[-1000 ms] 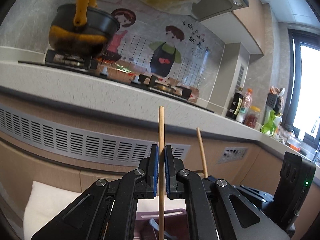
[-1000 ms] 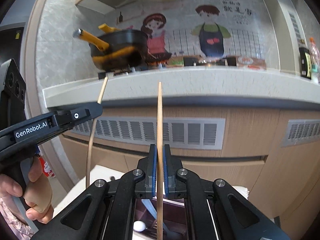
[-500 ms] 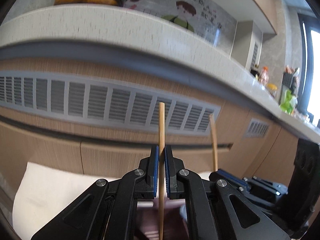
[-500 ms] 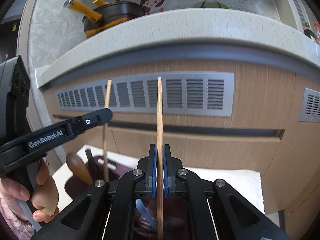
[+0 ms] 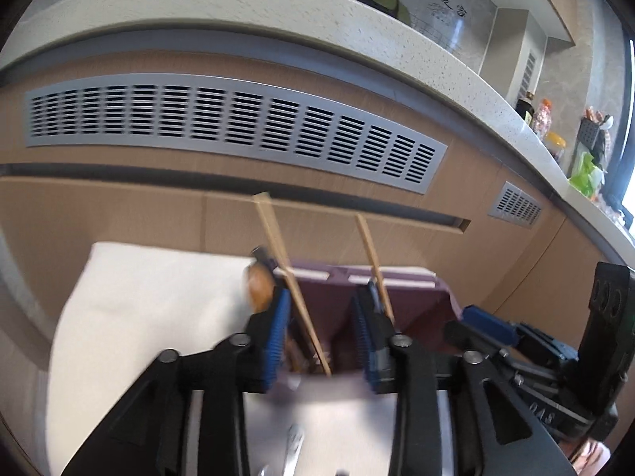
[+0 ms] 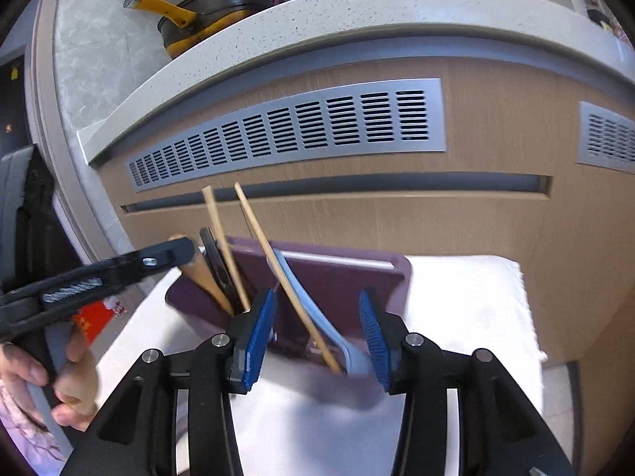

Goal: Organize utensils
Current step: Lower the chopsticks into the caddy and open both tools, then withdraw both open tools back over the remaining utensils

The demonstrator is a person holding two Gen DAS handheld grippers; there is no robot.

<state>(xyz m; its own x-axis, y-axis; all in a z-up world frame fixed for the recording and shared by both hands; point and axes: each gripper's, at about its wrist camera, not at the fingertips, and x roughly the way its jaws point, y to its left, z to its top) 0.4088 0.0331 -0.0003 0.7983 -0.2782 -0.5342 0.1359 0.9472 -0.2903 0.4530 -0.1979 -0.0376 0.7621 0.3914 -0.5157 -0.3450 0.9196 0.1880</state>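
Observation:
A purple utensil holder (image 5: 412,309) (image 6: 341,277) stands on a white cloth. My left gripper (image 5: 319,331) is open just above its left compartment; a wooden chopstick (image 5: 291,281) leans loose between the jaws, standing in the holder. My right gripper (image 6: 317,333) is open over the right compartment; a second chopstick (image 6: 285,273) leans there beside a light blue spoon (image 6: 317,309). The other chopstick (image 6: 226,250) stands in the left compartment with a wooden spoon (image 6: 206,277) and a black utensil (image 6: 216,258). The right gripper's blue pad (image 5: 488,323) shows in the left wrist view.
The white cloth (image 5: 151,301) (image 6: 468,309) covers the low surface under the holder. A wooden cabinet front with grey vents (image 5: 238,123) and a stone counter edge (image 6: 317,12) rise close behind. A yellow-handled pan (image 6: 206,12) sits on the counter.
Both grippers came down to the holder and opened. Each chopstick has left its jaws and now stands leaning in the holder.

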